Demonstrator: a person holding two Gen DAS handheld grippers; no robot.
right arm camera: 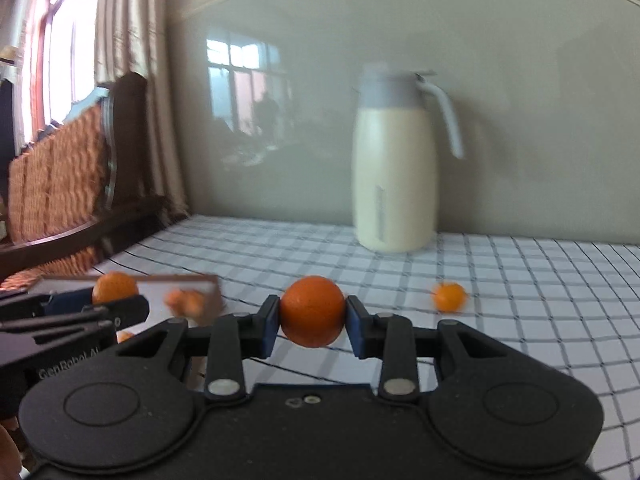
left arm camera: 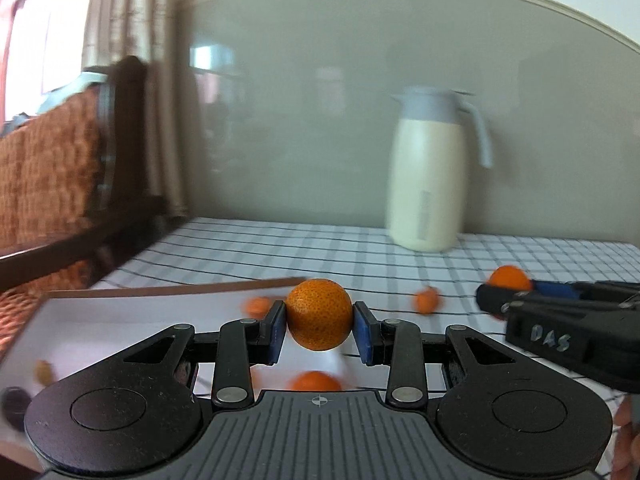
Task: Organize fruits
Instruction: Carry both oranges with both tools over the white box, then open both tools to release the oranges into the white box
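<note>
Fingers [left arm camera: 276, 330] of the left gripper [left arm camera: 319, 327] are clamped on a small orange [left arm camera: 319, 314], one blue pad on each side of it, and the fruit is off the worktop [left arm camera: 280, 248]. The fingers [right arm camera: 269, 326] of the right gripper [right arm camera: 312, 327] are clamped in the same way on a second orange [right arm camera: 312, 311]. Both fruits are round, so no long axis matters for the release.

Just below and to the left of the left fingers lies a shallow cardboard box [left arm camera: 168, 291] with a white inside. Some oranges already lie in it, blurred. I judge this box is the place for the fruit. The left fingers hang at its near right corner, so this hand is the nearer one. From the right fingers the box [right arm camera: 208, 280] lies to the left, beyond the other gripper, and this hand must cross further.

One loose orange [right arm camera: 449, 297] rests on the checked cloth, ahead and to the right of the right fingers, well apart from the box. Further back stands a cream thermos jug [right arm camera: 394, 160] by the wall.

Writing: the right gripper's side [left arm camera: 560, 336] shows "DAS" in the left view. The left gripper's side [right arm camera: 60, 360] shows "GenRobot AI", partly cut. A label on the jug is too blurred to read.
</note>
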